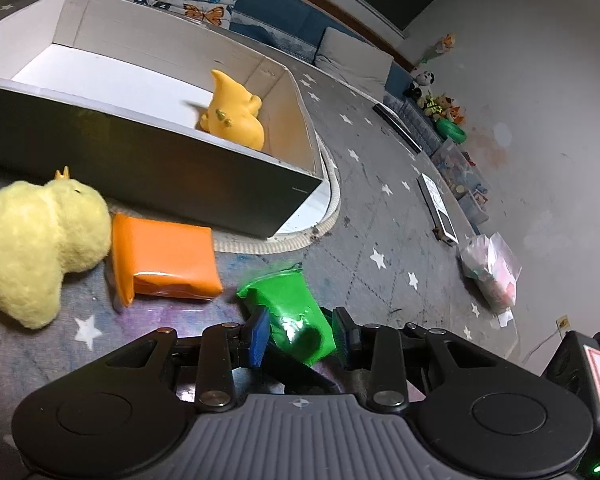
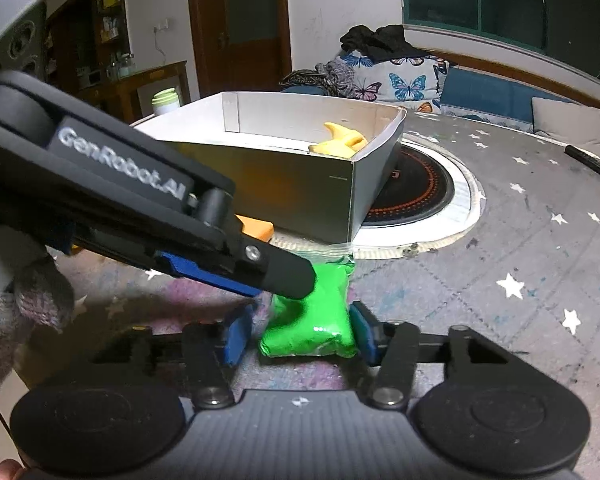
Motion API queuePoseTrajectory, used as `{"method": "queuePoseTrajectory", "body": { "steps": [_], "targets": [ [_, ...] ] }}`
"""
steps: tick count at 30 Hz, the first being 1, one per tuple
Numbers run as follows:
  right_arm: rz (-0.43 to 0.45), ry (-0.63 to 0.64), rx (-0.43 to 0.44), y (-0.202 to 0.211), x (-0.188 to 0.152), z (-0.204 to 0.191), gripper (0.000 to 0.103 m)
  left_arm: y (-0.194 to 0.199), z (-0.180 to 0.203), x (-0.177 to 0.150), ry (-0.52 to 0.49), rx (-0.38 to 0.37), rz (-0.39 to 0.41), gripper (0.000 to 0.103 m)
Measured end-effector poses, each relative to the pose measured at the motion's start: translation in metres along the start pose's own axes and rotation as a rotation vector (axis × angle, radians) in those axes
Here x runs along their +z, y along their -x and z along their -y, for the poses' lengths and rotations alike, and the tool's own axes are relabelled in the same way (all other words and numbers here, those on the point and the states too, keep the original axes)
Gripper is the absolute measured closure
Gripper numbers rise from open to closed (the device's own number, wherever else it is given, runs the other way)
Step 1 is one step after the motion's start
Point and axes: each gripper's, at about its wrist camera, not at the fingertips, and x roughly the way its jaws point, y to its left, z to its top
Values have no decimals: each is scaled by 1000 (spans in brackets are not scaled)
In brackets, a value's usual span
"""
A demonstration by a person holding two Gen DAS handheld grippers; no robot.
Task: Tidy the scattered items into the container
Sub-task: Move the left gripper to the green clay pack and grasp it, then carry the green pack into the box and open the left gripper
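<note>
Star-print grey mat (image 1: 380, 208) covers the whole surface; its far edge runs out of both views.

Cardboard box (image 1: 148, 152), open-topped, far left in the left wrist view. Near wall dark, hiding most of the floor inside. A yellow rubber toy (image 1: 236, 114) sits in its right end; only the top shows over the rim in the right wrist view (image 2: 340, 142).

Yellow plush chick (image 1: 36, 244) on the mat, near side of the box, cut off at the left frame edge.

Orange packet (image 1: 166, 258) just right of the chick, touching it; in the right wrist view only a corner (image 2: 256, 228) shows behind the other gripper's arm.

Green packet (image 2: 312, 316) on the mat nearest the cameras (glare on the wrap hides any print).

Left gripper (image 1: 300, 332): fingers apart, flanking the green packet's near end; contact hard to make out.

Right gripper (image 2: 300, 332): fingers apart either side of the same packet, right pad (image 2: 362, 328) touching or just beside it.
</note>
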Motion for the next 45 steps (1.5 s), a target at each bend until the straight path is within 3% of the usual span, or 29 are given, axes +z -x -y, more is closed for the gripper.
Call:
{"method": "queuePoseTrajectory", "body": {
  "steps": [6,15,21,27,37,45],
  "targets": [
    [3,-12,-4,3,-2,0,57,4,-3,-4,-8,4,3,81],
    [66,0,-3,27,8,-8,58,37,6,5,-12,-41,82,83],
    [149,43,5,36,40,-14,58,59,11,32,-29,-41,172,82],
    [186,80,26,19,82,-20,58,63,1,67,-7,-20,229,82],
    [100,79,95,-45,135,-14,58,38,-41,112,86,13,204,82],
    [0,91,121,-94,144,-14,58,21,-71,123,148,35,164,82]
  ]
}}
